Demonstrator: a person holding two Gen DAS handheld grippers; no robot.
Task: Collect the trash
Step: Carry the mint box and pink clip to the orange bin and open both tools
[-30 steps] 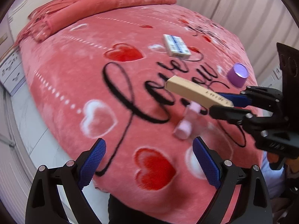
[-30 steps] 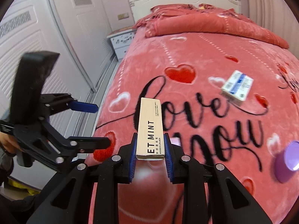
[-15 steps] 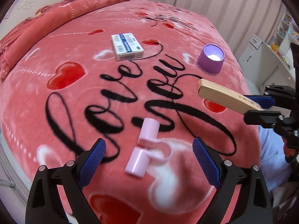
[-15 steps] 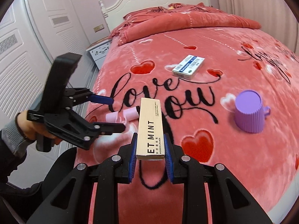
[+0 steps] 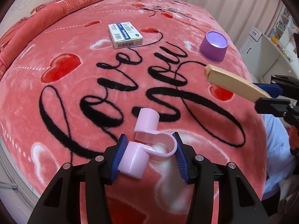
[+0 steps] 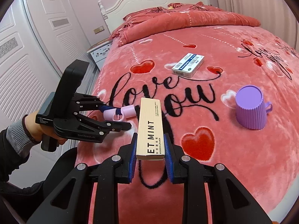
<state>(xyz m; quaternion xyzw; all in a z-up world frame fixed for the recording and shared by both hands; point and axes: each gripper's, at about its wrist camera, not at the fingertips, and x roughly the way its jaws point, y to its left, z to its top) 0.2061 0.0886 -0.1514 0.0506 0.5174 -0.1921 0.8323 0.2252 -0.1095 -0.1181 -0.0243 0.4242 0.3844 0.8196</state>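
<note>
Left gripper (image 5: 148,154) pinches the pink plastic piece (image 5: 146,141) near the bed's (image 5: 56,97) foot edge; right gripper (image 6: 150,155) clamps the wooden box (image 6: 150,127) above it. Pickup step, I'd say: lift next, squeeze firm.

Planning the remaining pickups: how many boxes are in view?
2: the tan box is clamped in the right gripper; the blue-and-white box lies on the blanket farther up the bed. Others may be out of frame.

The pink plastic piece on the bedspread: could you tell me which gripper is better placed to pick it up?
Left. The left gripper already brackets the pink plastic piece with its blue pads, while the right gripper is full, clamping the wooden box.
</note>
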